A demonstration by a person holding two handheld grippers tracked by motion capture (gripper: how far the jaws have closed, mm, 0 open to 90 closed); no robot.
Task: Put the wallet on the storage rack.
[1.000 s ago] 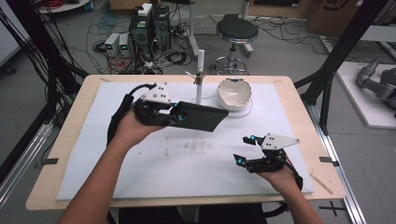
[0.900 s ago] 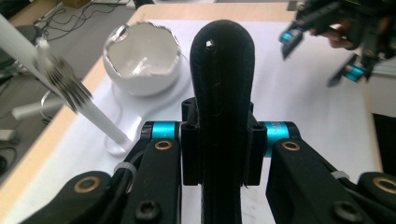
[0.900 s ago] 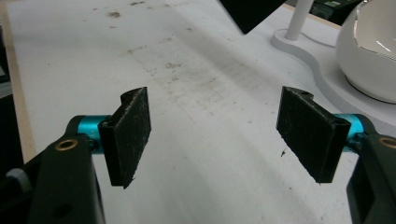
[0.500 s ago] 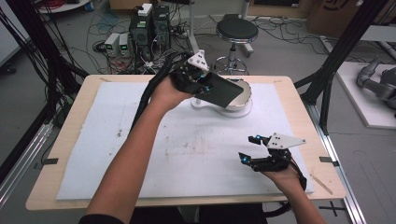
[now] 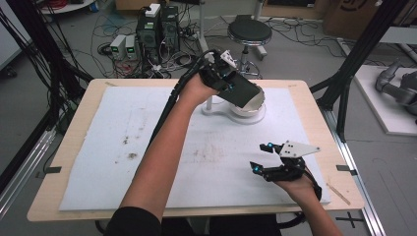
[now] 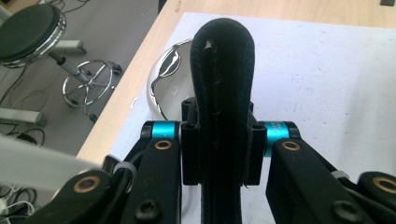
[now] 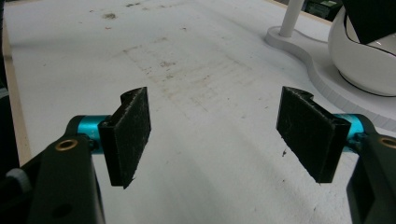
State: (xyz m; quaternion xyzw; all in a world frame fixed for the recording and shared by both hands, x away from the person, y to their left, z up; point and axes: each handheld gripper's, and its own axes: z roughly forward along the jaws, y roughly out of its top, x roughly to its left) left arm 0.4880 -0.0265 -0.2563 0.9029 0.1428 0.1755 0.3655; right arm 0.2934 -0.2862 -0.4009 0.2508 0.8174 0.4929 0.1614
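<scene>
My left gripper (image 5: 227,84) is shut on a flat black stitched case (image 5: 243,93) and holds it tilted over a white bowl (image 5: 252,107) at the far middle of the table. In the left gripper view the case (image 6: 223,93) stands edge-on between the pads of that gripper (image 6: 223,149), with the bowl (image 6: 166,79) behind it. The bowl sits on a white stand (image 5: 216,112) with a thin post. My right gripper (image 5: 261,157) rests near the front right, open, with nothing between its pads (image 7: 130,135). The right gripper view shows the bowl (image 7: 369,65) and the case's corner (image 7: 371,18) far off.
A white mat (image 5: 123,147) covers most of the wooden table (image 5: 74,128) and carries brown stains (image 5: 132,156). Beyond the far edge stand a stool (image 5: 249,30) and computer boxes (image 5: 157,27) with cables. Black frame posts (image 5: 354,69) rise at the right.
My left hand has carried the black case from the table's left middle to the far side, over the bowl. The right hand and its gripper have stayed put.
</scene>
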